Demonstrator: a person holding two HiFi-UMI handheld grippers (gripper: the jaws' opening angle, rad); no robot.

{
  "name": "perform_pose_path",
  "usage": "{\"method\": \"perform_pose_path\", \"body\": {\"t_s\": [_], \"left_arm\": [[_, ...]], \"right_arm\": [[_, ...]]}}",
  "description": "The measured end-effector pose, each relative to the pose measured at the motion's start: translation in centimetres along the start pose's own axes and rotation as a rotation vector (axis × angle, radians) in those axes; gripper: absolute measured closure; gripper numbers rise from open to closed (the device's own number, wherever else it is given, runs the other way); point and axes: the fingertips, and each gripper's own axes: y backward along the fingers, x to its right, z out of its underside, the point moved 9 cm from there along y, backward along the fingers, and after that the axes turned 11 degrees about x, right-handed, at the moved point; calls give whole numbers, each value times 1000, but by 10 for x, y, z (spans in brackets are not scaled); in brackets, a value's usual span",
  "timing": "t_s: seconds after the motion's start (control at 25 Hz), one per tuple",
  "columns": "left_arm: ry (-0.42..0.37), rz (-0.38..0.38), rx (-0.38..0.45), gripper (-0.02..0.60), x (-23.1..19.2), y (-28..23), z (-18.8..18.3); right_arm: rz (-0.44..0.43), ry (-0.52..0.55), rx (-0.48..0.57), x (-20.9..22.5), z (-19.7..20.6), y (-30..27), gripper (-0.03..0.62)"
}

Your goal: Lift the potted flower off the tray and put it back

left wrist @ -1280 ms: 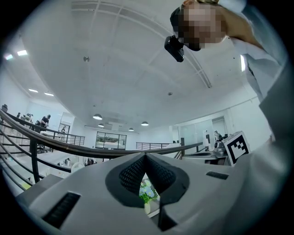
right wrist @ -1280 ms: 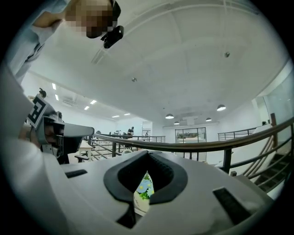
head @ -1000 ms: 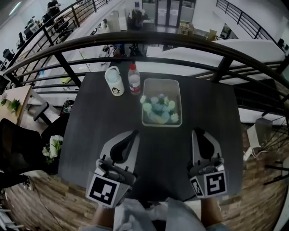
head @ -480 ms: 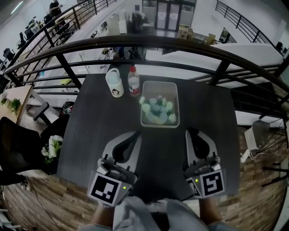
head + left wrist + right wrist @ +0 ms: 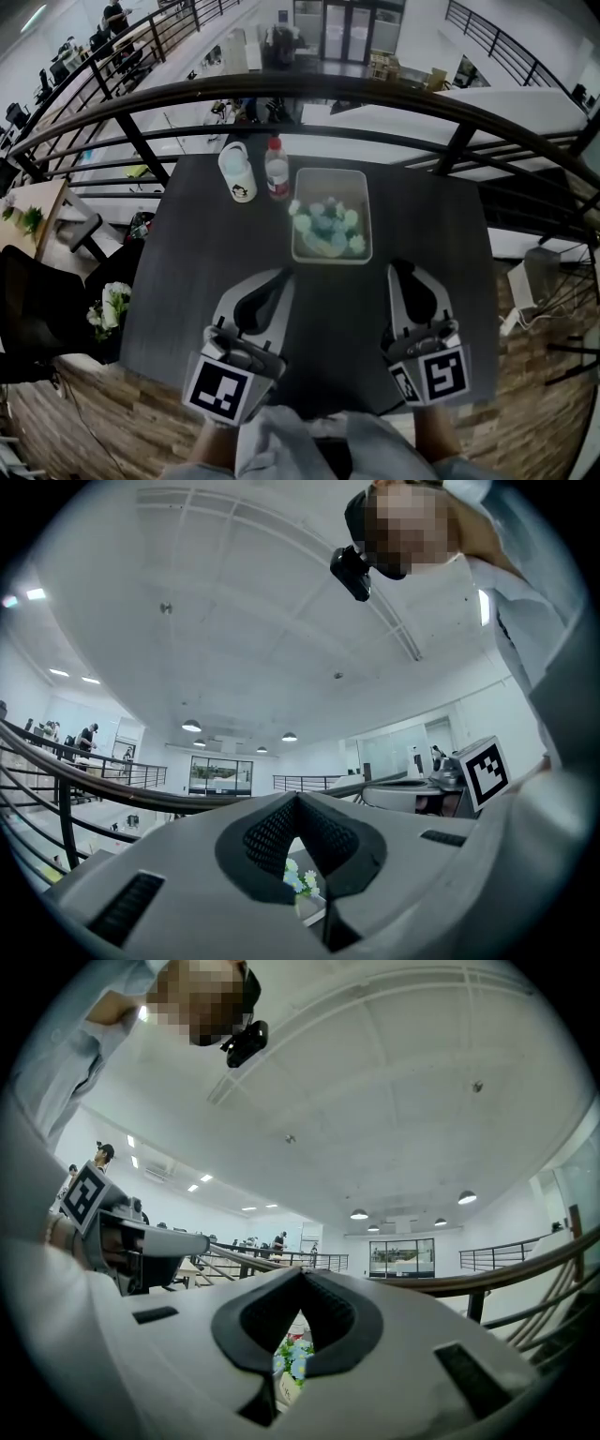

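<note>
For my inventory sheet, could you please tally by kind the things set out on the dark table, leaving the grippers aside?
tray: 1
potted flower, standing in the tray: 1
Drink containers: 2, a white jug and a clear bottle with a red cap
Total: 4

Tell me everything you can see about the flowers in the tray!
The potted flower is a bunch of small pale blue and whitish blossoms. Seen from above, the blossoms cover its pot. It stands inside the pale rectangular tray on the dark table. Nothing else touches it.
</note>
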Motion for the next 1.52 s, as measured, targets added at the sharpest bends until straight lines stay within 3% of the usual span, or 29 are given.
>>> {"method": "perform_pose_path", "body": {"t_s": [1.52], "left_arm": [[16, -4, -5, 583, -6, -4, 7]], "right_arm": [[2, -6, -26, 1, 7, -5, 594]]}}
